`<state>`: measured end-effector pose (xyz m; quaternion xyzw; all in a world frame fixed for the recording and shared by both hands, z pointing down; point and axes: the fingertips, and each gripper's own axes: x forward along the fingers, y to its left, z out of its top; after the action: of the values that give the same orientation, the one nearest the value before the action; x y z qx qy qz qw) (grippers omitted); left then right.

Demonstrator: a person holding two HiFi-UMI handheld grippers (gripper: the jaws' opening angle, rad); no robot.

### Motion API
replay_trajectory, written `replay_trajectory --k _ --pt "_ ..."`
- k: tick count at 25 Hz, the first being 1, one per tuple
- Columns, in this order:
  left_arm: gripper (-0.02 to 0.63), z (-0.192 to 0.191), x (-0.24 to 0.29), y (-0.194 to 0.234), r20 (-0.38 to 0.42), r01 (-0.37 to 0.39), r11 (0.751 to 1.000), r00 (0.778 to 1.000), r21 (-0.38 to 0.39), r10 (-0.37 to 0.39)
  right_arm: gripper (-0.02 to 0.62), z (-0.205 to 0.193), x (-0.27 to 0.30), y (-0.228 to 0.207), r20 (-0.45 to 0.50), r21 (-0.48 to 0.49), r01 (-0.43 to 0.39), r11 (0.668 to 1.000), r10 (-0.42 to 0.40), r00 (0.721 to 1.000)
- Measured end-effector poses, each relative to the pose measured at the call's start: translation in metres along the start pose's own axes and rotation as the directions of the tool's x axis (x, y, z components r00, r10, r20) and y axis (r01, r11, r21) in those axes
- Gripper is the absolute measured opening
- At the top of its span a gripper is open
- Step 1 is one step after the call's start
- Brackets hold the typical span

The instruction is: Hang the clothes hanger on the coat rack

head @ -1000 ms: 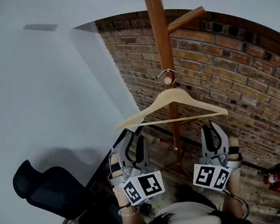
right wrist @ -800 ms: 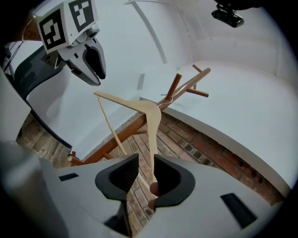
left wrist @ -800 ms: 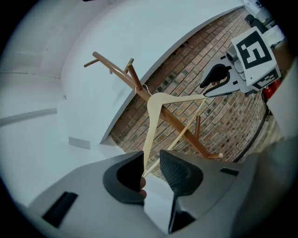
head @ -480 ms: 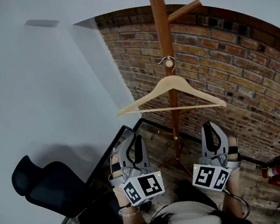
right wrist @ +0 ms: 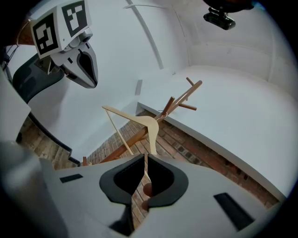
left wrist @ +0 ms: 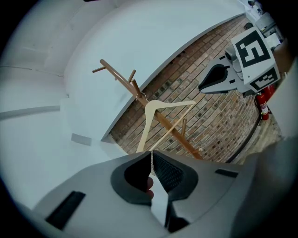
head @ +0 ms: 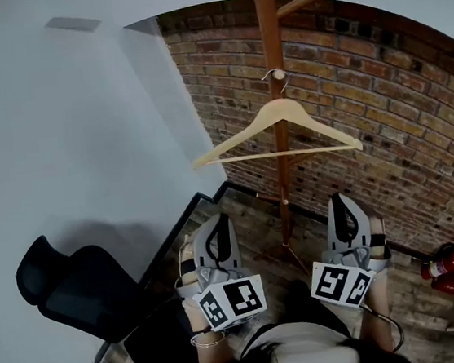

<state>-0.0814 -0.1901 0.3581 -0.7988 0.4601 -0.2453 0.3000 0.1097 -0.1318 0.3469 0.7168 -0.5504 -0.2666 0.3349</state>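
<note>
Brown wood of the coat rack, upright before a brick wall. On it the pale clothes hanger, level and hanging free; by the look of it, already hung. Probably light and stiff, smooth enough to slip, and apt to swing on its single point. Best taken at both arm ends or at the neck, not by the thin crossbar. Below and well apart from it, the left gripper, jaws closing on nothing, tips almost meeting. Beside that, the right gripper, jaws pressed together, likewise empty. Smallest of all, the wire hook looped over a short peg. Compared with a second ago: left jaws then spread wide, both grippers close under the hanger's ends, since drawn back.
</note>
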Motion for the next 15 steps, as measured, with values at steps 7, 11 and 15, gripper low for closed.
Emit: replay_trajectory --k 7,11,15 --pt "0.012 -0.002 -0.03 -0.003 0.037 0.006 0.999 0.999 -0.043 -0.004 0.038 0.006 -0.031 0.001 -0.011 0.005 0.021 1.0 -0.021 1.0" --pt "0.011 -0.001 -0.044 -0.008 0.044 0.017 0.998 0.999 -0.056 -0.015 0.037 0.006 -0.047 -0.001 -0.017 0.001 0.033 0.999 -0.033 0.999" --pt "0.011 -0.006 -0.059 -0.011 0.042 0.018 0.998 0.999 -0.067 -0.016 0.037 0.008 -0.062 0.002 -0.02 -0.01 0.04 0.999 -0.04 0.999"
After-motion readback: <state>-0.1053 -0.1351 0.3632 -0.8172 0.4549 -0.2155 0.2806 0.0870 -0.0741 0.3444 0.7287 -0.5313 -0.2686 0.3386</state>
